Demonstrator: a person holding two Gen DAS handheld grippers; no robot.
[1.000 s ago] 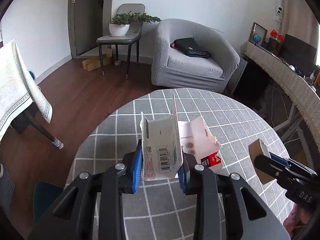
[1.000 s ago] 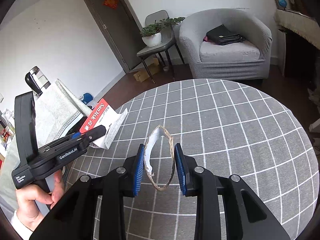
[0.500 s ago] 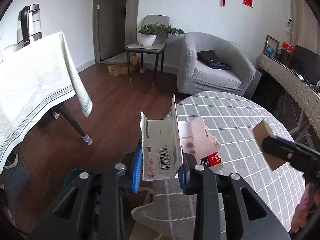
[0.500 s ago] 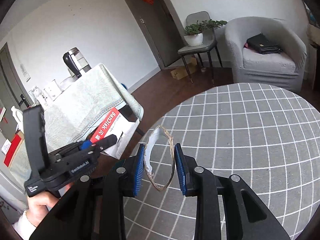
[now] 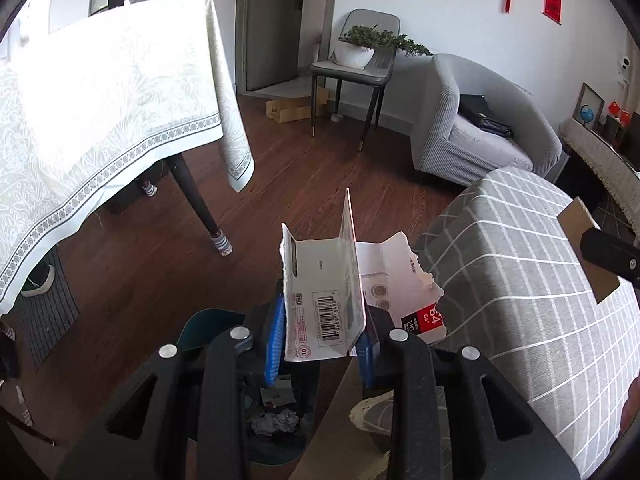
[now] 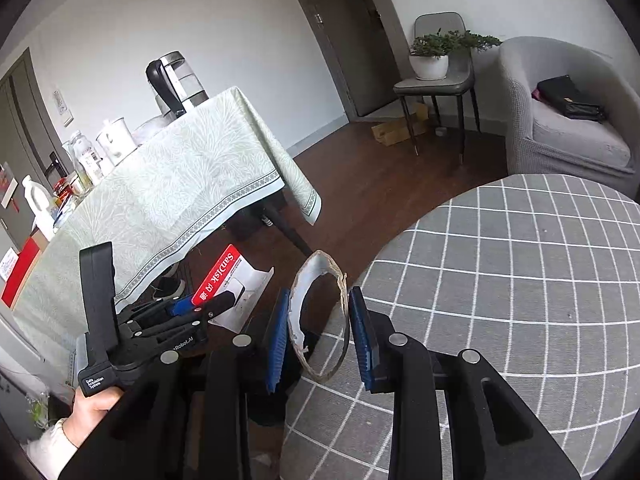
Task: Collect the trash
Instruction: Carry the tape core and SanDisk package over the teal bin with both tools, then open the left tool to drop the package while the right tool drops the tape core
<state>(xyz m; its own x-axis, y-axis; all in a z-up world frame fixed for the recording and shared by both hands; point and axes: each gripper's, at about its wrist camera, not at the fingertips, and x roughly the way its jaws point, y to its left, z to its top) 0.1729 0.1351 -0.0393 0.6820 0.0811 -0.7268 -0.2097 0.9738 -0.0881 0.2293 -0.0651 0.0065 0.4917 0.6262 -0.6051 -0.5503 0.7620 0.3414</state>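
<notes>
- The torn SanDisk card package (image 5: 324, 312), white with a barcode and a red corner reading "64 GB", is pinched between the blue pads of the left tool (image 5: 320, 340).
- It hangs over a dark bin (image 5: 276, 420) of crumpled paper on the wooden floor, beside the checked worktop (image 5: 520, 280).
- The right tool (image 6: 318, 336) clamps a curled strip of torn cardboard (image 6: 318, 320) at the worktop's edge.
- A hand (image 6: 94, 404) grips the left tool's handle, labelled "Data Acquisition System"; both tools tilt downward.
</notes>
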